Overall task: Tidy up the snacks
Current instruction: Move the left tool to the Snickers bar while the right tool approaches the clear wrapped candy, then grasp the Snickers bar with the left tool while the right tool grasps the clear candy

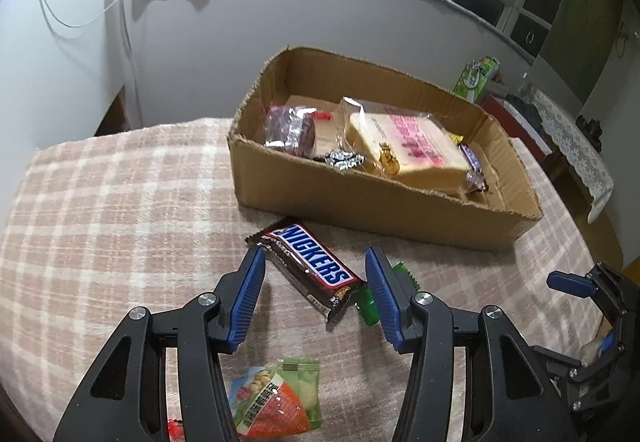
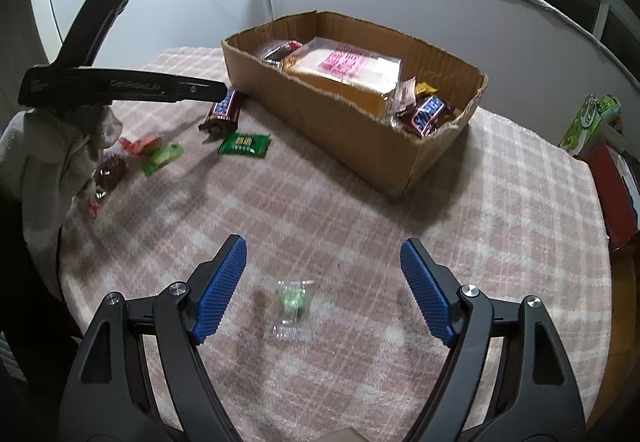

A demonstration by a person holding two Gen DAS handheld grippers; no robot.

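Left tongs (image 1: 316, 262) stand released around a Snickers bar (image 1: 310, 268) on the counter (image 1: 100, 202), near the cardboard box (image 1: 360, 202). Only the right view shows right tongs (image 2: 324, 262), released, above a small clear-wrapped candy (image 2: 292, 308).

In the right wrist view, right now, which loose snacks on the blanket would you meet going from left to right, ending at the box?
Round brown-wrapped snack → light green packet → Snickers bar → dark green packet → small clear-wrapped green candy → cardboard box.
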